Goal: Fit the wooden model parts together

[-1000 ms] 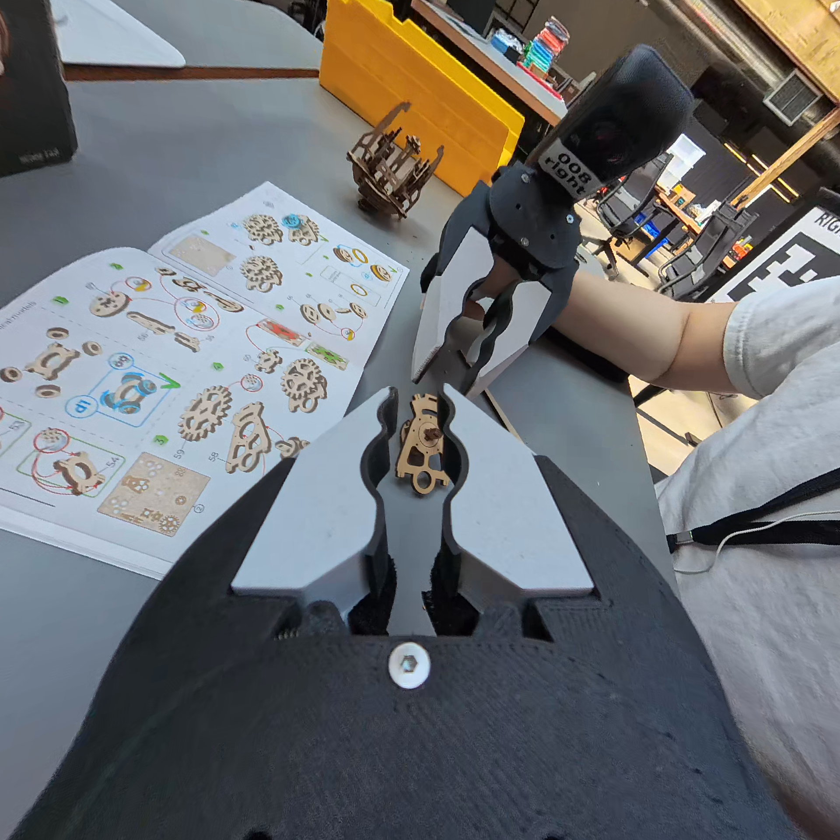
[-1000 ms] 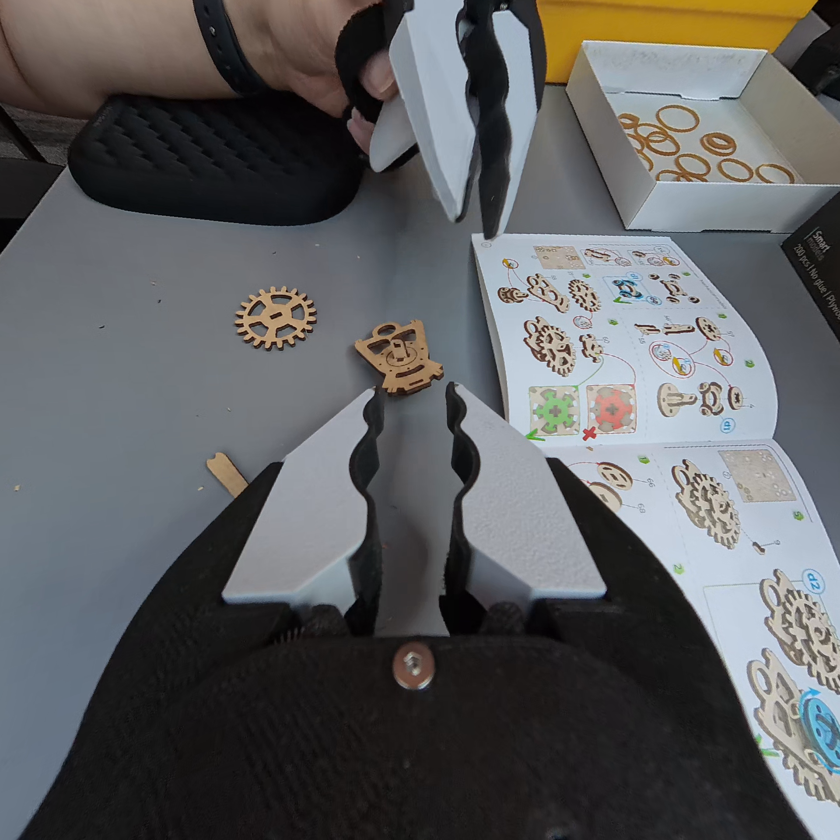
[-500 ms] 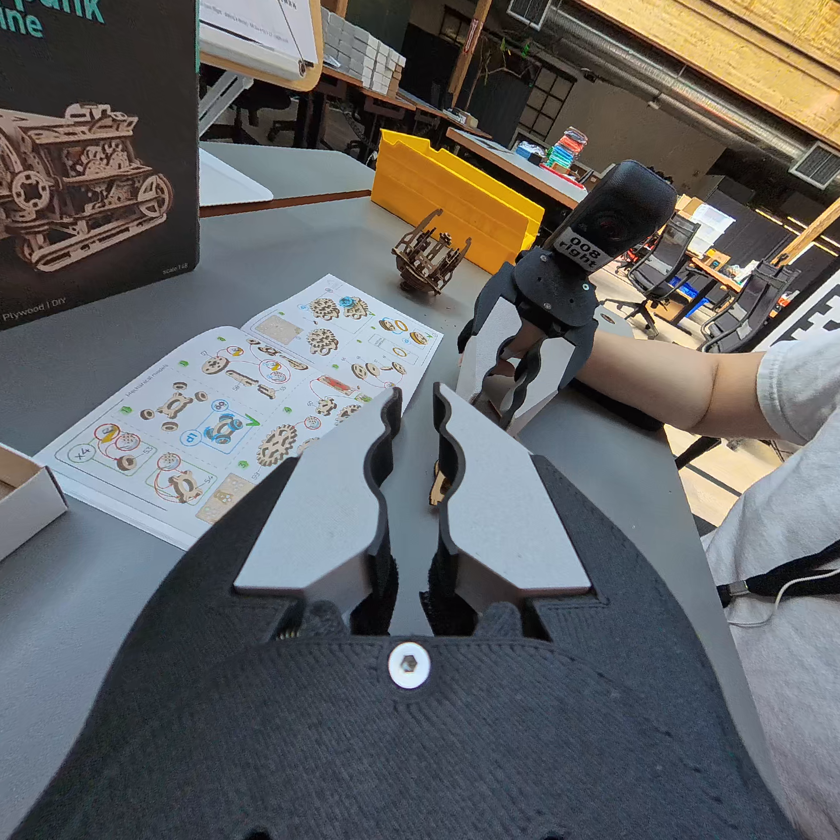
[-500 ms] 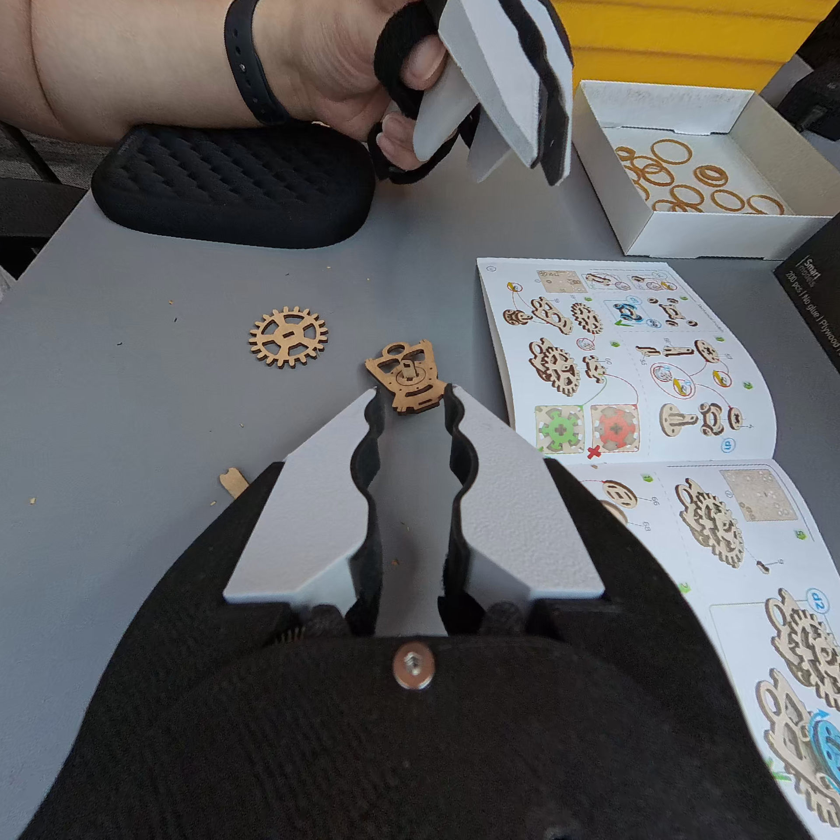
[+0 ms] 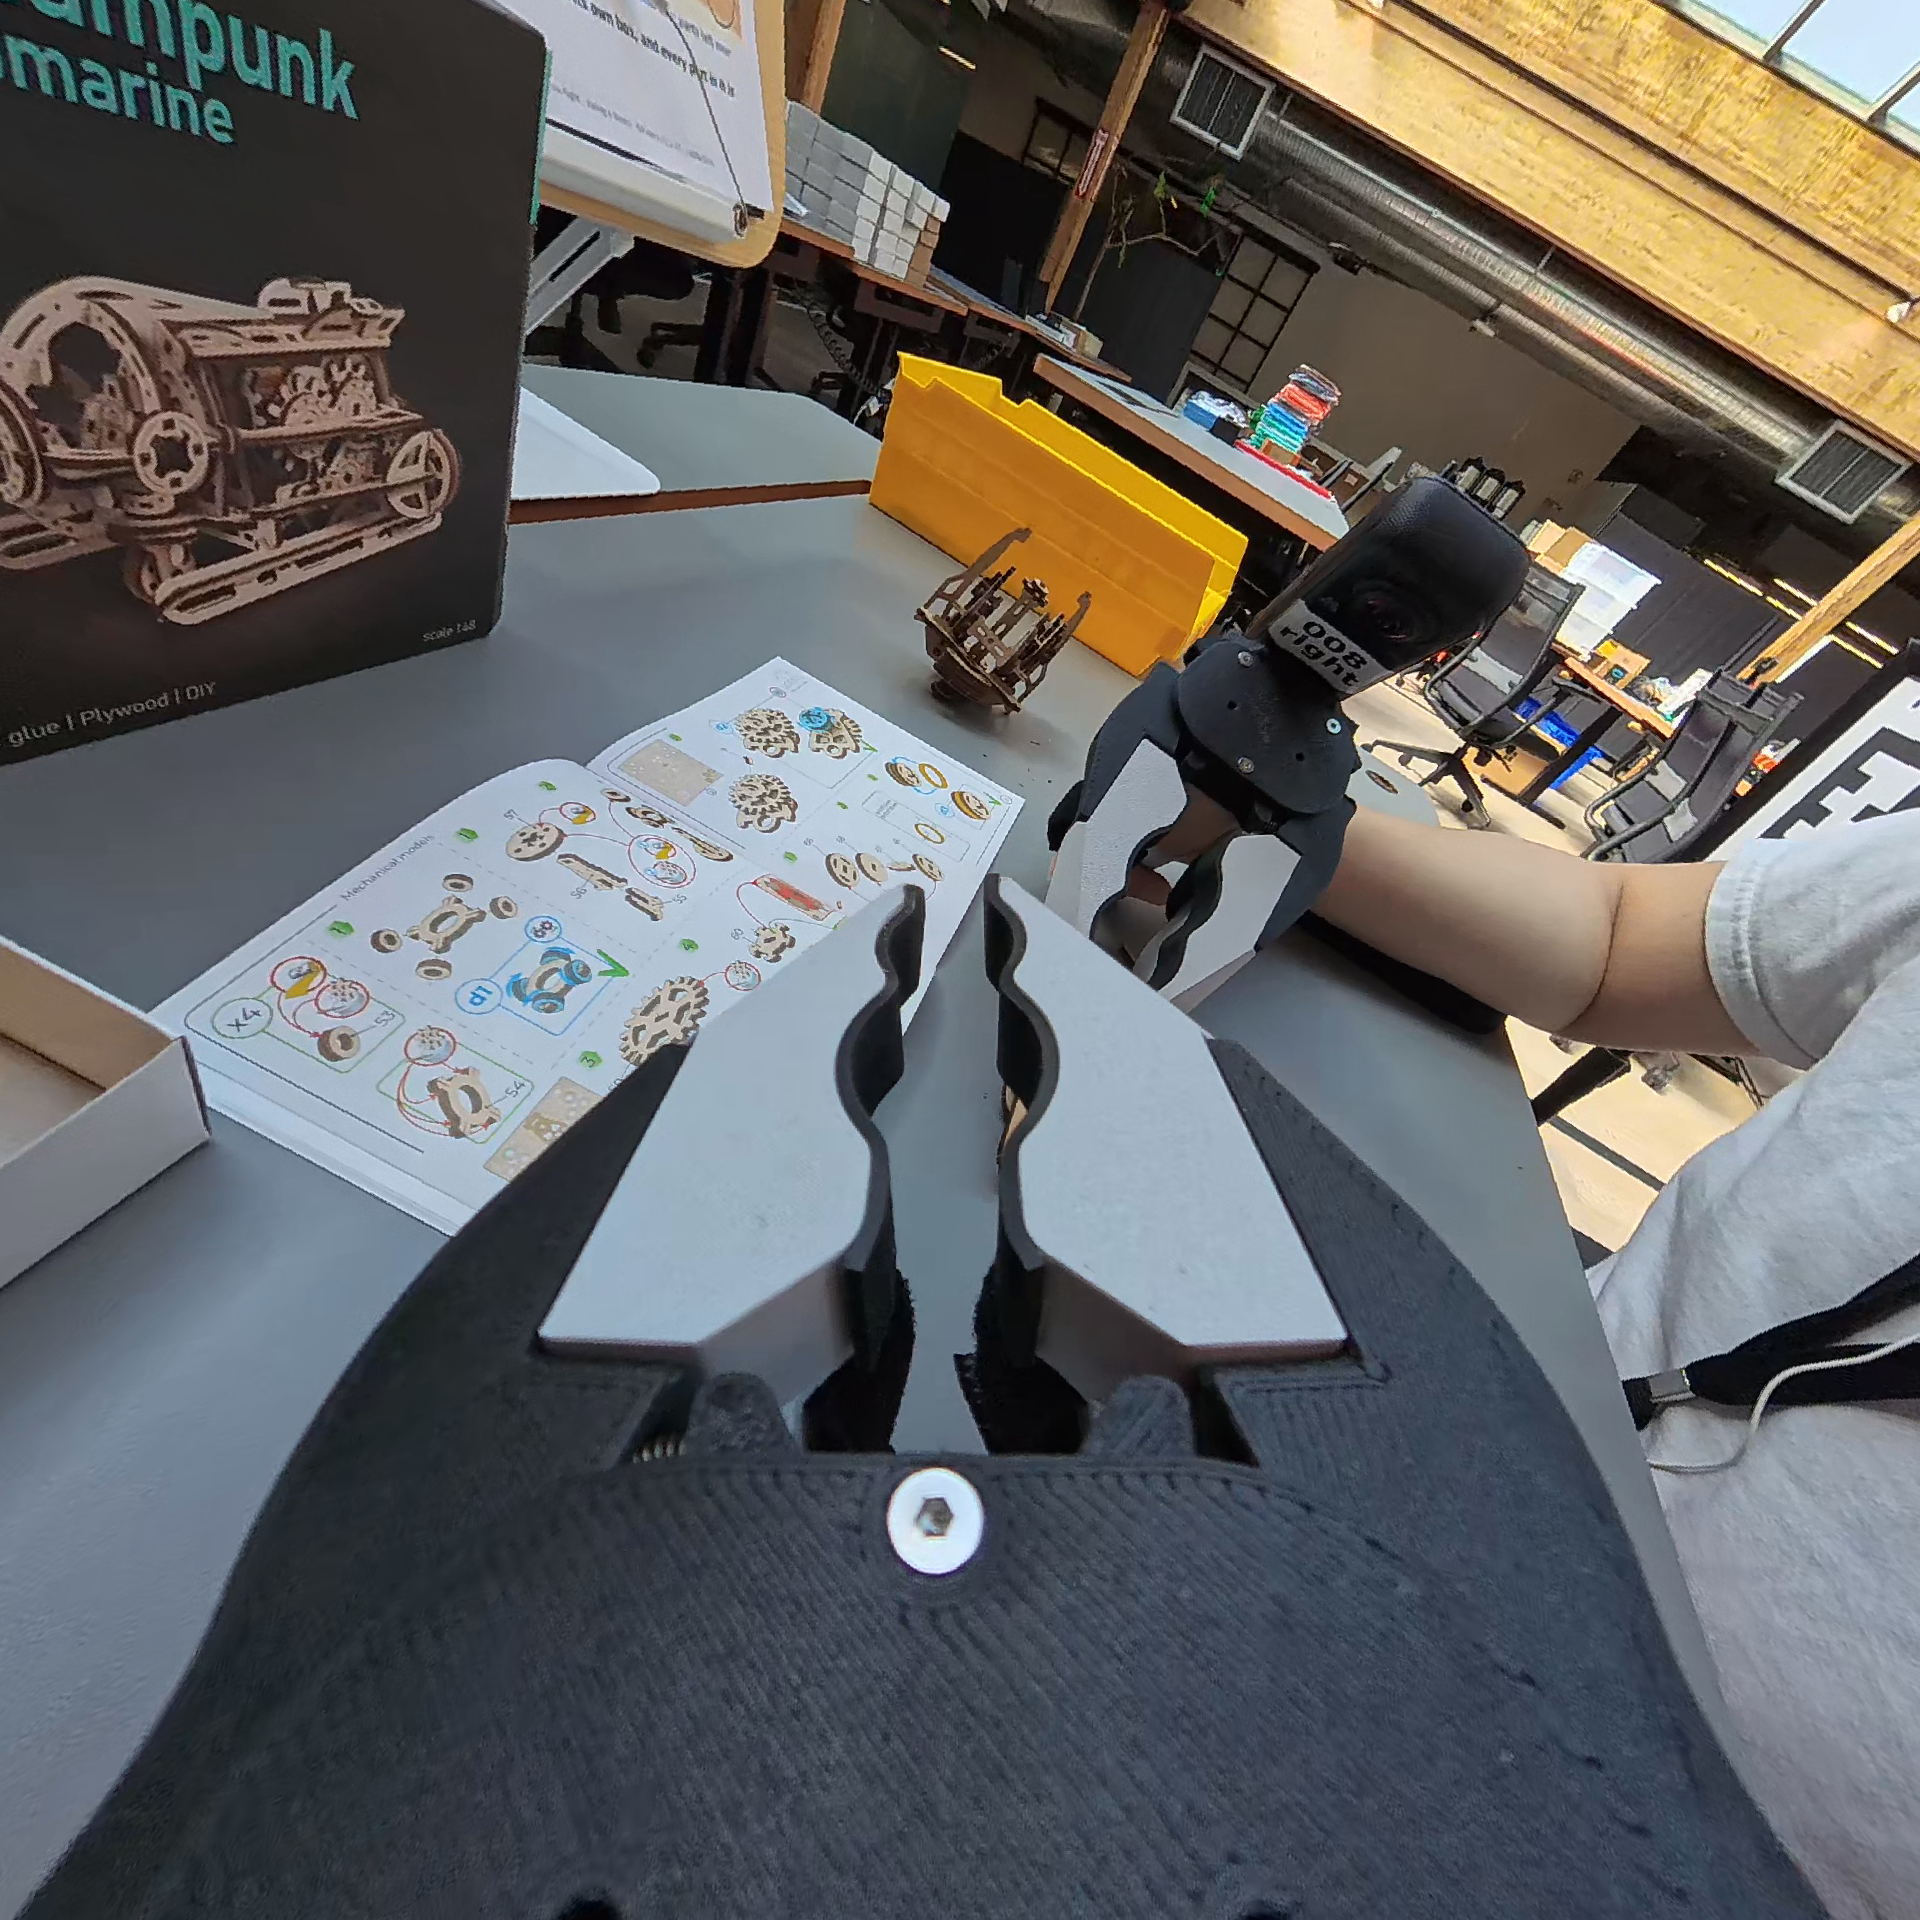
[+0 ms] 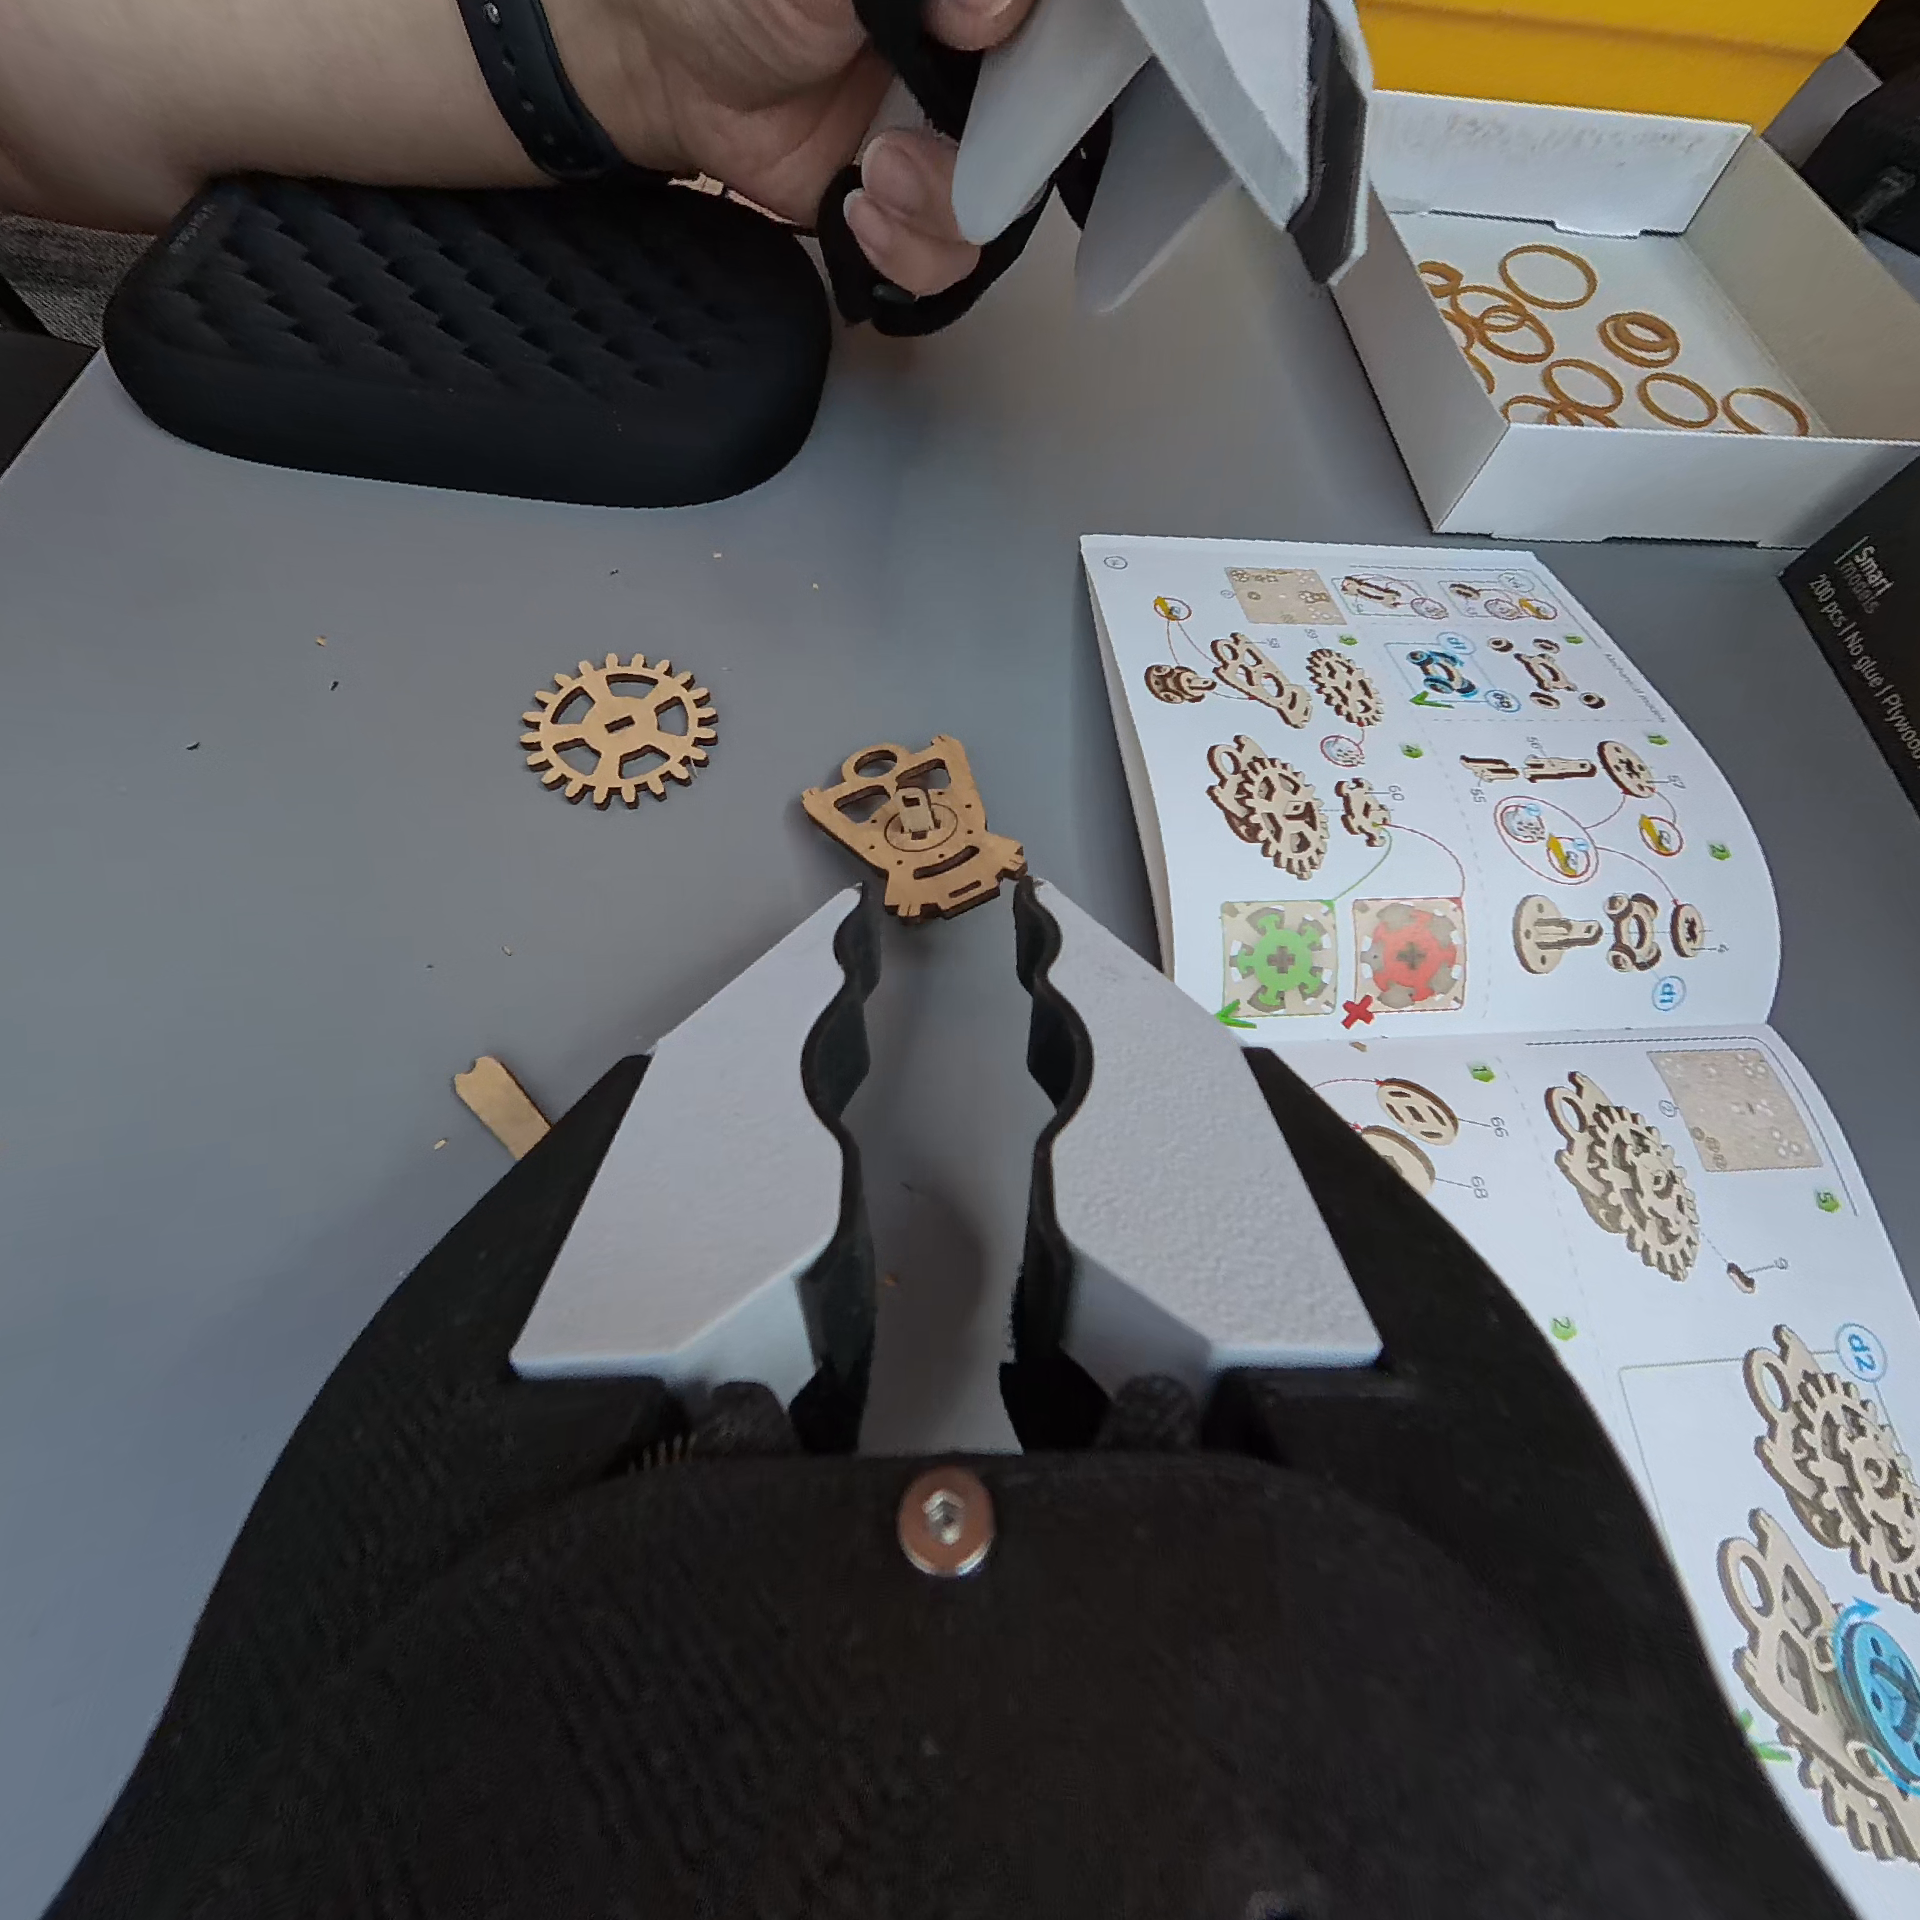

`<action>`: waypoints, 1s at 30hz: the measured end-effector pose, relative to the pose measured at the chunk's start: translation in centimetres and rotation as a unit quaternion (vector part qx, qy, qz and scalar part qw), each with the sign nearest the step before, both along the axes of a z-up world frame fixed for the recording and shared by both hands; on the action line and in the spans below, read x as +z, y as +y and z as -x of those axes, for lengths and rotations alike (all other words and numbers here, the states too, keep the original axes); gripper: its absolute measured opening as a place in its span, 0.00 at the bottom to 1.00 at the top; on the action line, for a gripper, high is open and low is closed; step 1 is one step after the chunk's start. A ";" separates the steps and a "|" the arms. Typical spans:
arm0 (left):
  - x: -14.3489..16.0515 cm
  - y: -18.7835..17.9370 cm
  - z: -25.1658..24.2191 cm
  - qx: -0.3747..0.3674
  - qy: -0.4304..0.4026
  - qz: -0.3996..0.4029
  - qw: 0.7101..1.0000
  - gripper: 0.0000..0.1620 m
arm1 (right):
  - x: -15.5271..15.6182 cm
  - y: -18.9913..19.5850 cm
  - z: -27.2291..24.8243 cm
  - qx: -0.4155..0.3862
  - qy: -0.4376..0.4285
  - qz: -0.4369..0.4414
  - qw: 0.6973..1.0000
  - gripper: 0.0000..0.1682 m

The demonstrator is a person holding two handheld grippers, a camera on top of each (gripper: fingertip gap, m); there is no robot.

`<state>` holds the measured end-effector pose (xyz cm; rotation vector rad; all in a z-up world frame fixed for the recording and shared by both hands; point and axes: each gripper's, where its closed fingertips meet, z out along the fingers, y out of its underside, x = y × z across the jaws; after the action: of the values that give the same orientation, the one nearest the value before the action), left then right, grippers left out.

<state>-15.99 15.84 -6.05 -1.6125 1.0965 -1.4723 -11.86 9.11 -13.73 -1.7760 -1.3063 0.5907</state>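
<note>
A flat wooden plate with a short peg (image 6: 914,831) lies on the grey table (image 6: 312,987). My right gripper (image 6: 940,899) is open and empty, its tips just short of the plate's near edge. A wooden gear (image 6: 618,727) lies to the plate's left, apart from it. A small wooden stick (image 6: 499,1101) lies beside my right gripper's left finger. My left gripper (image 5: 953,899) is open by a narrow gap and empty. It hangs in the air above the table's far side, as the right wrist view (image 6: 1216,281) shows. The right gripper (image 5: 1143,966) also shows in the left wrist view.
An open instruction booklet (image 6: 1403,779) lies right of the plate. A white box of wooden rings (image 6: 1621,343) stands at the far right, a black wrist pad (image 6: 468,343) at the far left. A part-built wooden model (image 5: 997,644), a yellow bin (image 5: 1049,520) and the kit box (image 5: 239,364) stand beyond. The tips of one gripper are about 12 centimetres away from the tips of the other. The small wooden stick (image 6: 499,1101) is closer to my right gripper, around 8 centimetres from its tips; the left tips are 20 centimetres off.
My left gripper has lifted and tilted up away from the plate. My right gripper has moved forward, so its tips now reach the plate's near edge.
</note>
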 end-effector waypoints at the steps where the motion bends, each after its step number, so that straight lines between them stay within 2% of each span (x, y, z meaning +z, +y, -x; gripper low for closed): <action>1: 0.1 0.1 0.0 0.000 -0.003 0.003 1.000 0.05 | 0.0 0.0 0.0 0.000 0.000 -0.001 1.000 0.15; 9: 0.3 0.2 0.2 0.005 -0.008 0.005 1.000 0.05 | 1.4 0.2 -0.1 -0.012 0.023 -0.024 0.999 0.17; 13: 0.5 0.4 0.3 0.009 -0.013 0.005 1.000 0.06 | 5.0 -0.2 0.6 -0.019 0.052 -0.112 0.992 0.20; 15: 0.6 0.5 0.4 0.011 -0.014 0.006 1.000 0.06 | 6.3 -1.6 1.9 0.004 0.051 -0.150 0.987 0.25; 18: 0.4 0.5 0.4 0.010 -0.013 0.008 1.000 0.06 | 4.8 -4.6 4.9 0.053 0.020 -0.088 0.994 0.41; 22: 0.1 0.5 0.3 0.008 -0.007 0.010 1.000 0.06 | 1.8 -6.2 7.0 0.057 -0.044 -0.023 0.997 0.40; 30: 0.1 0.5 0.3 0.008 -0.006 0.009 1.000 0.06 | -0.8 -5.7 6.7 0.022 -0.054 0.060 0.996 0.35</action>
<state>-16.27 16.32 -5.97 -1.6196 1.0650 -1.4831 -18.60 3.40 -14.49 -1.9046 -1.4115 0.6163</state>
